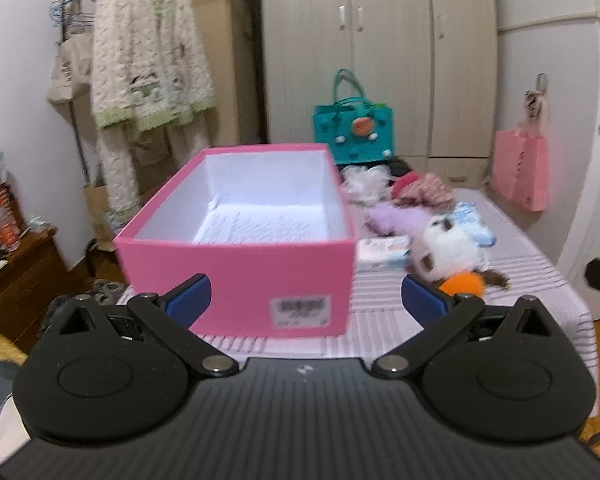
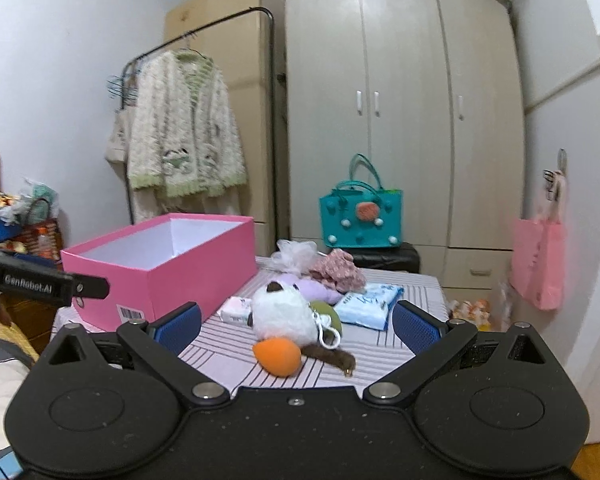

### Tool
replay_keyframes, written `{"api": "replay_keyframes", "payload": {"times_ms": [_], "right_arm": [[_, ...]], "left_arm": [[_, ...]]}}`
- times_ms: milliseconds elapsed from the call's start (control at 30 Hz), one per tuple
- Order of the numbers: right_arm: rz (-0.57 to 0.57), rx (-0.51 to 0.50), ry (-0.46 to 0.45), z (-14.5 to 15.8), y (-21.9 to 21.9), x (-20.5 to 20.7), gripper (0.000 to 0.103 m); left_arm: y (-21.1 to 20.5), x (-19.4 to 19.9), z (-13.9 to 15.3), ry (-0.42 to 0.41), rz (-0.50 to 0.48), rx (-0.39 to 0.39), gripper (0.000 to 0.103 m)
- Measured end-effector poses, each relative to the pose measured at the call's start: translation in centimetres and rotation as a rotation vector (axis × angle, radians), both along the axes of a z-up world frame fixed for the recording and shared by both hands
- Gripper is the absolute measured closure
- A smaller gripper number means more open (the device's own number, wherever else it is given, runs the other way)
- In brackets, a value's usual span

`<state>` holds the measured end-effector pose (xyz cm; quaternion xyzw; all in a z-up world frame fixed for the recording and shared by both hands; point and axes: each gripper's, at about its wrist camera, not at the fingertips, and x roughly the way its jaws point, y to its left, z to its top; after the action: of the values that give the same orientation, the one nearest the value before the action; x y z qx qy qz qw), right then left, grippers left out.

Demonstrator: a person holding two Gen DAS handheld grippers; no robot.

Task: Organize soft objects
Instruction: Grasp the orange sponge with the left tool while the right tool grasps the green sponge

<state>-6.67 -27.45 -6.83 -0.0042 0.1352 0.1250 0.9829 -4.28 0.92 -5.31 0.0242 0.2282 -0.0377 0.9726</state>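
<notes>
A pink box [image 1: 236, 276] [image 2: 160, 268] with a white inside stands open on the striped table [image 1: 520, 280] [image 2: 236, 356]. To its right lie a white plush toy [image 1: 450, 248] [image 2: 284, 314], an orange soft piece [image 1: 462, 283] [image 2: 278, 356], a lilac plush [image 1: 392, 218] [image 2: 320, 288], a white mesh puff [image 1: 364, 184] [image 2: 296, 256], a pink crocheted piece [image 2: 340, 272] and a blue tissue pack [image 2: 366, 306]. My left gripper [image 1: 306, 300] is open before the box's near wall. My right gripper [image 2: 296, 326] is open, near the white plush, holding nothing.
A teal bag [image 2: 360, 220] sits on a dark case by the wardrobe [image 2: 400, 120]. A fluffy cardigan [image 2: 184, 128] hangs on a rack at the left. A pink bag [image 2: 540, 264] hangs on the right wall. A small white packet [image 2: 236, 310] lies beside the box.
</notes>
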Motion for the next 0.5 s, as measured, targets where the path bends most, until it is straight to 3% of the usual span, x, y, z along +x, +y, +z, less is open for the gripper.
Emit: {"api": "replay_keyframes", "payload": {"times_ms": [200,367,500], "right_arm": [[0.064,0.045,0.100,0.6,-2.9,3.4,0.000],[0.092,0.033,0.211,0.2,-4.7,6.7,0.000],[0.129,0.037,0.290,-0.1,-5.9,9.1,0.000]], "left_arm": [[-2.5,1.5,1.4,0.008,-0.121,-0.040,0.001],[-5.8,2.6,0.9,0.029,-0.214,0.004,0.003],[-8.2,4.1,0.1,0.094,-0.286,0.011,0.006]]}}
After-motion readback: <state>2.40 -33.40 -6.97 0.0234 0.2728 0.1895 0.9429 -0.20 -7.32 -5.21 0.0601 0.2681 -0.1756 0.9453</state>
